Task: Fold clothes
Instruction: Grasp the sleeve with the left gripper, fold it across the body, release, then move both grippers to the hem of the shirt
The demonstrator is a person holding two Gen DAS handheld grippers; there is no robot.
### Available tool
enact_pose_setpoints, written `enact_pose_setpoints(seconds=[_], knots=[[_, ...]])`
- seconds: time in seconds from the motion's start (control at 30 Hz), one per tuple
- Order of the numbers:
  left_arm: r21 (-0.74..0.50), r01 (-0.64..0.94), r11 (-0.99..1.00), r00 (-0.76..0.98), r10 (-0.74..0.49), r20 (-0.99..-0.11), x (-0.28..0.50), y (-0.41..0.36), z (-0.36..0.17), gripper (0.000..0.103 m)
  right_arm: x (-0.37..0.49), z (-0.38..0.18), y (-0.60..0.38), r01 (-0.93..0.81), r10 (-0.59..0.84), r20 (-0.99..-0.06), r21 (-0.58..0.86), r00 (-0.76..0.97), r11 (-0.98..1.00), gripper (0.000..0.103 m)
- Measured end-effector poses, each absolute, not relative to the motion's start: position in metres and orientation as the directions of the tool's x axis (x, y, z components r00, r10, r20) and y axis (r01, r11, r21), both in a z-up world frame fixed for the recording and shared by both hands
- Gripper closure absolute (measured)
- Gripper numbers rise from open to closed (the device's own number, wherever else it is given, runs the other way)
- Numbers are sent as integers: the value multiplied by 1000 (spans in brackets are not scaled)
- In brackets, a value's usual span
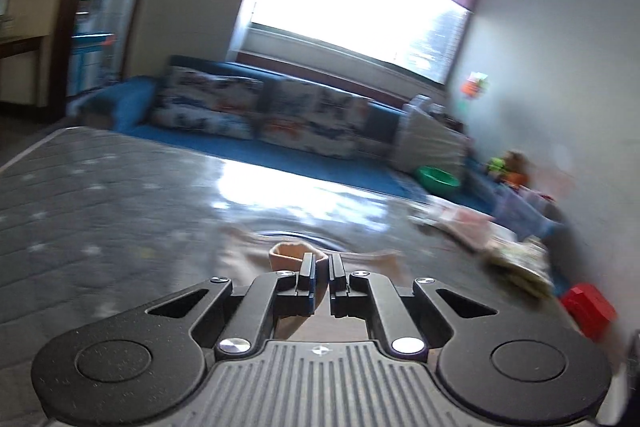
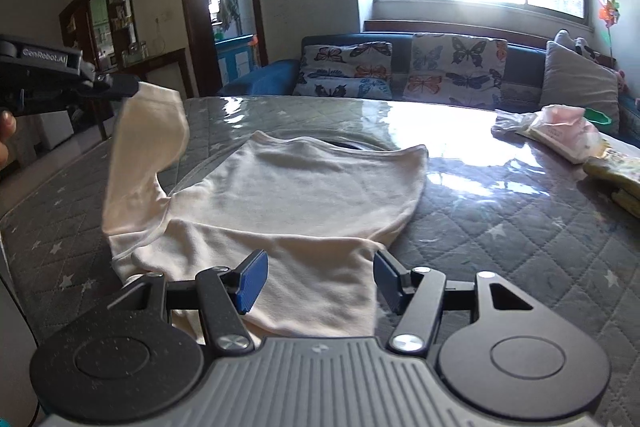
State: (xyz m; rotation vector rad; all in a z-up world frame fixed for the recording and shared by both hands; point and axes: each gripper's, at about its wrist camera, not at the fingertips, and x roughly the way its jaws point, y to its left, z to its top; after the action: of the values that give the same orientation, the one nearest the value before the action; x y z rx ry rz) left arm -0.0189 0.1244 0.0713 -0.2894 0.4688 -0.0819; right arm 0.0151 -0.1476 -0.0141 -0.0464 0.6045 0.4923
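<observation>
A pale cream long-sleeved shirt [image 2: 296, 195] lies spread on the grey quilted table [image 2: 500, 223]. My left gripper [image 1: 322, 269] is shut on the cuff of its left sleeve [image 1: 294, 253]. In the right wrist view that gripper [image 2: 136, 87] holds the sleeve [image 2: 148, 143] lifted above the table at the left. My right gripper [image 2: 318, 277] is open, its blue pads on either side of the shirt's near hem, low over the cloth and holding nothing.
A pile of other clothes [image 2: 560, 133] lies at the table's right, also blurred in the left wrist view [image 1: 504, 243]. A blue sofa with butterfly cushions [image 2: 400, 71] stands behind the table. A red object [image 1: 588, 309] is at the right edge.
</observation>
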Motion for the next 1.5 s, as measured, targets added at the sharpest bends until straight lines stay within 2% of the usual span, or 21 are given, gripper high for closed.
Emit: enact_pose_setpoints(seconds=[0.27,0.4,0.5,0.6,0.67,0.7,0.87,1.0,1.1,1.23,1.3,1.37,1.4,1.43,1.5], knots=[[-308,165,937,805,-308,-506,-6,53,38,96,14,-19,-165,-413,398,-565,110,723,904,43],[-289,220,932,746,-352,-566,-10,35,20,93,15,-18,-170,-400,387,-567,108,728,910,43],[-259,206,944,745,-323,-584,-18,48,17,89,15,-17,-168,-407,393,-567,109,724,907,44],[-198,156,968,770,-245,-590,-29,76,22,80,18,-18,-160,-436,418,-576,116,702,892,48],[-147,115,983,782,-180,-596,-36,97,21,65,21,-21,-153,-460,440,-586,125,681,879,52],[-122,90,989,784,-145,-603,-39,108,20,62,23,-22,-148,-471,449,-591,130,670,873,53],[-29,-16,999,763,-6,-646,-56,154,3,59,40,-35,-129,-494,480,-618,165,622,853,58],[-7,-24,1000,736,13,-677,-67,172,-11,59,51,-46,-120,-487,473,-652,178,593,855,63],[18,10,1000,731,5,-682,-73,170,-18,59,54,-50,-116,-490,475,-668,184,573,852,74],[46,40,998,731,2,-683,-70,162,-26,59,55,-51,-113,-489,468,-677,180,568,853,85],[26,39,999,724,-11,-689,-67,163,-29,63,55,-51,-112,-487,467,-675,180,571,855,91],[12,49,999,724,-27,-690,-65,162,-32,79,54,-49,-112,-490,465,-673,172,575,855,94],[11,50,999,725,-29,-688,-65,161,-32,83,53,-48,-111,-491,462,-672,166,578,855,95],[13,44,999,728,-23,-685,-66,160,-33,94,53,-47,-111,-492,461,-672,162,579,855,96],[22,21,1000,736,0,-677,-67,158,-31,97,53,-44,-110,-493,457,-663,149,593,857,99]])
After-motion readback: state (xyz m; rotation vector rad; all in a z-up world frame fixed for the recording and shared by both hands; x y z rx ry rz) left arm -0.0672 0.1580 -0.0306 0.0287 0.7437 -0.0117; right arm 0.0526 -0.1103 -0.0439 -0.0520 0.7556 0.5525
